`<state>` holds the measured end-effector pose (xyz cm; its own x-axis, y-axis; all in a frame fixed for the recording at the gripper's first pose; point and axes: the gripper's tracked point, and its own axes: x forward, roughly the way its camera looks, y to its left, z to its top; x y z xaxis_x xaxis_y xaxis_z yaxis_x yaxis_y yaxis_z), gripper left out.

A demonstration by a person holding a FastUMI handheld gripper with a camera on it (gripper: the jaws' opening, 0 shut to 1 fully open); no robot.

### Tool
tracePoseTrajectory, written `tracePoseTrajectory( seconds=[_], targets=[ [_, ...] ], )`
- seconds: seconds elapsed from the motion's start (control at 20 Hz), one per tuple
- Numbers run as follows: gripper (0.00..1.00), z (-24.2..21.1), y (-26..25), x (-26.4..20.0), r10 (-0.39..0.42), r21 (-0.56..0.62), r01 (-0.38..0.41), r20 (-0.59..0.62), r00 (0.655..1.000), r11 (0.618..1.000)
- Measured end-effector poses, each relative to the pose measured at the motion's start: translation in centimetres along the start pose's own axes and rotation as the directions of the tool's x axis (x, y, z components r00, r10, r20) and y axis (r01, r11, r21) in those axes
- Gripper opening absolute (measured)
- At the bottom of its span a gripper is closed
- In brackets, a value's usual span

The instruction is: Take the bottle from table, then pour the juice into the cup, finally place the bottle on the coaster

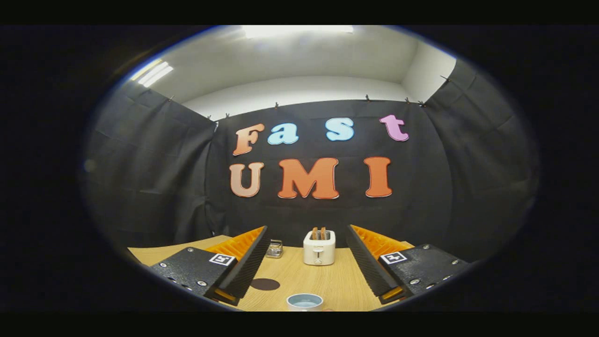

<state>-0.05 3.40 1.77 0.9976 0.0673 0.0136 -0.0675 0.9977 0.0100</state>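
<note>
Hand-held gripper (306, 271) spread wide, holding nothing, above the worktop (327, 281).
We see no bottle. Cup (304, 302) sits at bottom centre between the fingers, dark round coaster (265, 284) to its left, toaster (319, 247) beyond; we judge the open stance readies a grasp.

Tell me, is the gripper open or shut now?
Open. The gripper holds nothing: its two fingers stand wide apart, with bare wooden table, the toaster and the cup showing between them.

Toaster (319, 247) beyond cup (304, 302)
</note>
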Motion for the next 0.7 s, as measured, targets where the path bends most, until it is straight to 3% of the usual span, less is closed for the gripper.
tracePoseTrajectory(
  seconds=[0.7],
  targets=[
    [0.97, -6.0, 6.9, -0.4, 0.096, -0.029, -0.099, -0.084, 0.992, 0.995]
  ],
)
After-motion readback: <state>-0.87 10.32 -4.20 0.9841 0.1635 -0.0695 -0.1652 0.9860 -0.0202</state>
